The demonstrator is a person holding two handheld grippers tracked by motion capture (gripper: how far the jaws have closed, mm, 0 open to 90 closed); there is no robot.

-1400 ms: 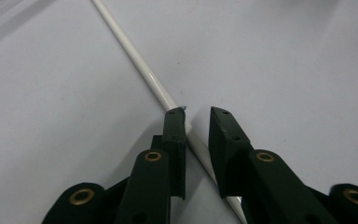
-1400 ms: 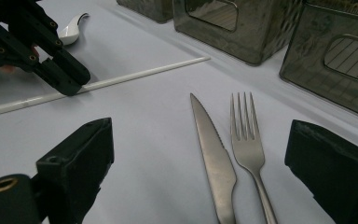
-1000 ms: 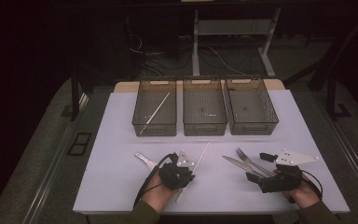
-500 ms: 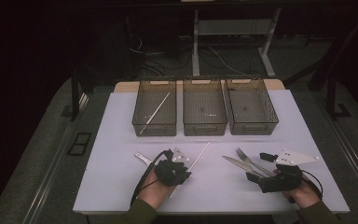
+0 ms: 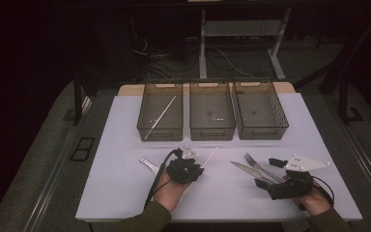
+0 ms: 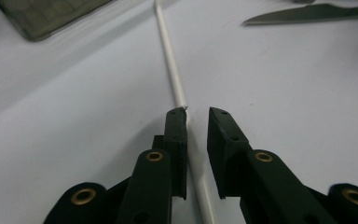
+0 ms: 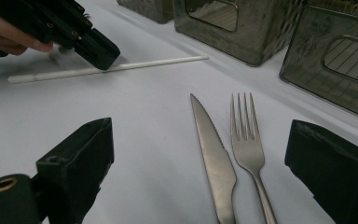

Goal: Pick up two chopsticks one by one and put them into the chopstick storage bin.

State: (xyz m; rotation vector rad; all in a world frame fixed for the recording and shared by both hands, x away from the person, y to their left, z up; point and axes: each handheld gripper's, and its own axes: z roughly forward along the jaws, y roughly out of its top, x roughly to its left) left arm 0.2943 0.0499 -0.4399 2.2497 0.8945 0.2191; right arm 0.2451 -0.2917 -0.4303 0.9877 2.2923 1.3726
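The left tool [image 6: 197, 116] sits low over the white counter [image 5: 125, 183] with its jaws a little apart, straddling a thin white stick [image 6: 171, 60] that runs between them and on away toward the bins; the jaws have a gap on the stick and are not clamped on it. In the right gripper view the same left tool [image 7: 91, 44] covers the middle of the stick [image 7: 158, 62], which lies flat on the counter. The right tool [image 7: 200, 186] has its jaws spread wide, held low behind a knife [image 7: 216, 158] and a fork [image 7: 247, 144] that lie side by side, just apart, tips pointing toward the bins. From the high view, the left tool [image 5: 186, 169] is near the front middle and the right tool [image 5: 282, 181] toward the front right, well apart. Beyond them stand three dark mesh bins in a row: the left bin [image 5: 147, 126] holds another thin stick [image 5: 160, 117] lying diagonally, while the middle bin [image 5: 211, 130] and right bin [image 5: 263, 129] look bare inside. A small pale utensil [image 5: 147, 164] lies just left of the left tool.
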